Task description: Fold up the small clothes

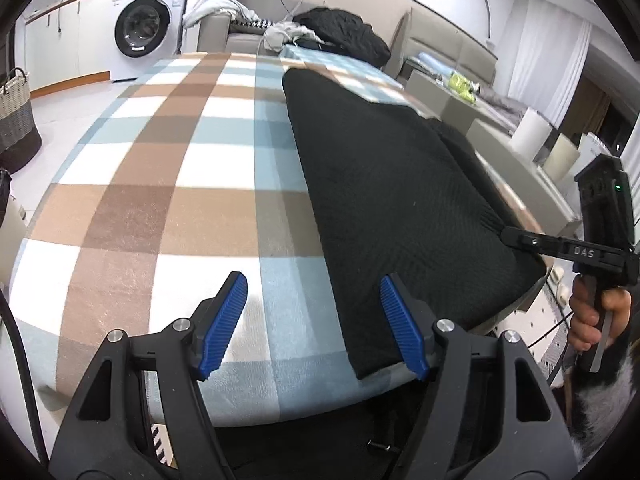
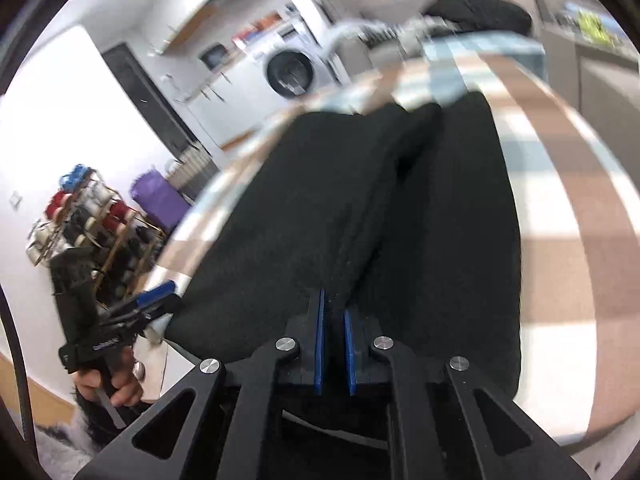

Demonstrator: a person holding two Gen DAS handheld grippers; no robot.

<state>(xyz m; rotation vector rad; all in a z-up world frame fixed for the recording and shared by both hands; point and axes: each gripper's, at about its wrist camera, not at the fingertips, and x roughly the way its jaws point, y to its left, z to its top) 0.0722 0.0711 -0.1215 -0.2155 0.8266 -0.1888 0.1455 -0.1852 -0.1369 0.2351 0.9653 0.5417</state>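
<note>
Garment: black knit cloth (image 1: 400, 208), textured, lying flat on the brown, white and blue checked blanket (image 1: 160, 184), towards its right edge.
Fold state: I see a raised ridge running lengthwise in the right wrist view; that view is motion-blurred.
Left view only: white washing machine (image 1: 146, 24), woven basket (image 1: 18, 116).
Right view only: wire rack of coloured spools (image 2: 88, 220).
Left gripper (image 1: 314, 322): I read the blue pads as wide apart, holding nothing, the right pad over the cloth's near corner.
Right gripper (image 2: 334, 354): pads nearly together, pinching the cloth's near edge.
</note>
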